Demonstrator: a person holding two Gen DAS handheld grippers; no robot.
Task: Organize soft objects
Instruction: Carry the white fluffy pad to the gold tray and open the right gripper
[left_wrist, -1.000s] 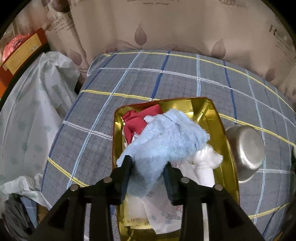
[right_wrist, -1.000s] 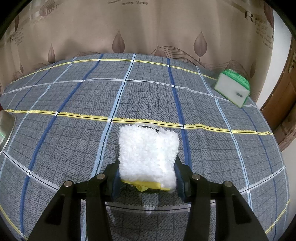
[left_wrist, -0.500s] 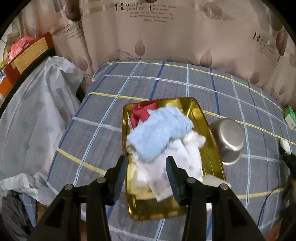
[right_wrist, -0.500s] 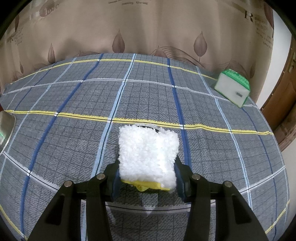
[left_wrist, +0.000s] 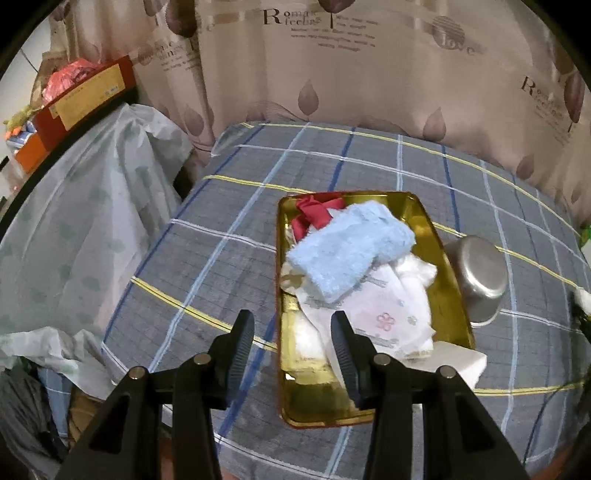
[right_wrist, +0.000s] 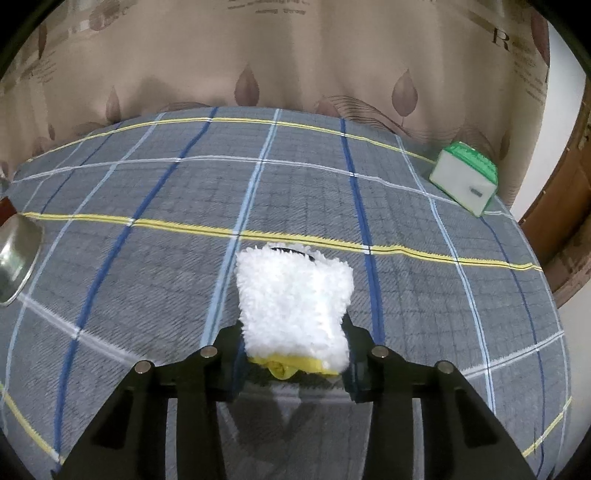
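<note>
A gold tray (left_wrist: 317, 402) on the checked tablecloth holds a pile of cloths: a light blue towel (left_wrist: 351, 247) on top, a red cloth (left_wrist: 314, 216) at the far end, and white printed cloths (left_wrist: 388, 306) underneath. My left gripper (left_wrist: 291, 317) hangs open and empty above the tray's near left corner, apart from the pile. In the right wrist view a white fluffy cloth (right_wrist: 291, 288) with a yellow edge lies on the tablecloth. My right gripper (right_wrist: 293, 328) is closing on its near end, and the pads pinch it into a waist.
A steel bowl (left_wrist: 476, 273) stands right of the tray and a white block (left_wrist: 458, 363) lies at its near right corner. A plastic-covered heap (left_wrist: 85, 221) is off the table's left edge. A green-and-white box (right_wrist: 465, 181) sits at the far right by the curtain.
My left gripper let go of the light blue towel, widened, and drew back and up from the tray. The right jaws squeezed the white fluffy cloth narrower.
</note>
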